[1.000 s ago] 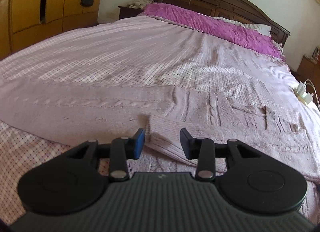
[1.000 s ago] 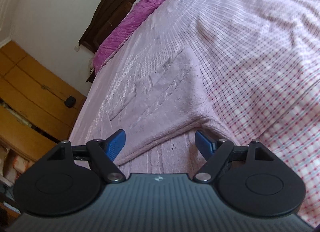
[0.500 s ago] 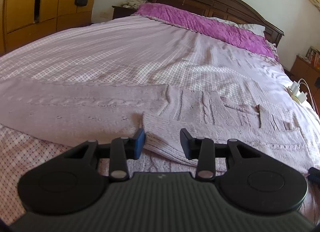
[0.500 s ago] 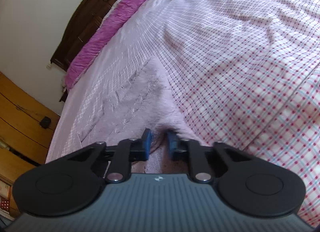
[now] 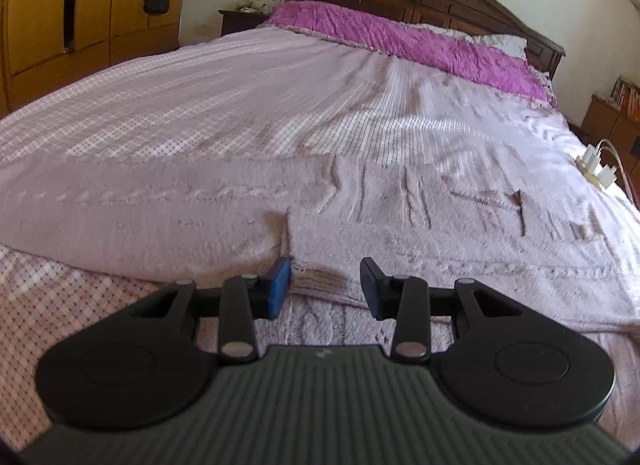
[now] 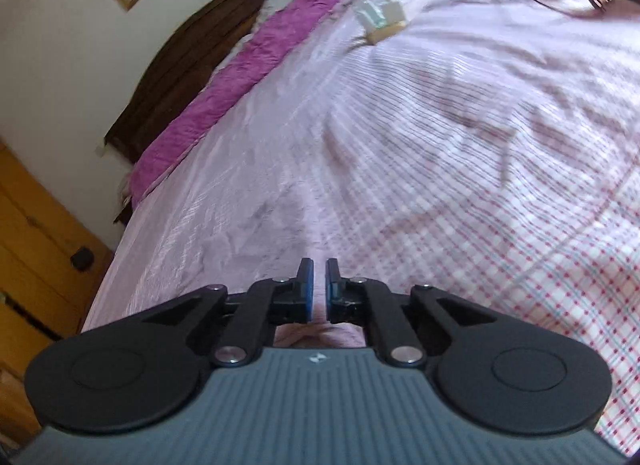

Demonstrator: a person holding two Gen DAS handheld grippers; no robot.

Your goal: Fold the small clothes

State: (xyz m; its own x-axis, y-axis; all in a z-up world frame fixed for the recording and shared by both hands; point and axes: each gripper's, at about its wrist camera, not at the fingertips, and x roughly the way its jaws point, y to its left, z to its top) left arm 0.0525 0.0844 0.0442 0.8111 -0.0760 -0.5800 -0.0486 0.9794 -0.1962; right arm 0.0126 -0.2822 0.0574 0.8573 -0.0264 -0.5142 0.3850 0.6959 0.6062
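Sweater corner pinched, cuff waiting

Knitwear first: the pale pink sweater (image 5: 400, 225) lies flat across the checked bedspread (image 5: 240, 105), well short of the purple pillow (image 5: 400, 35). My left gripper (image 5: 326, 287) hangs with its blue pads apart, astride the ribbed cuff (image 5: 318, 279), not squeezing it. My right gripper (image 6: 316, 285) has just been closing; its pads clamp a fold of sweater fabric.

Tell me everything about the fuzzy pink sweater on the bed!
The sweater is pale pink, soft and fuzzy, knitted with cable patterns. It lies flat across the checked bedspread, one sleeve stretched out sideways. The left tongs stand open around its ribbed edge. The right tongs, nearly closed, pinch a fold of it.
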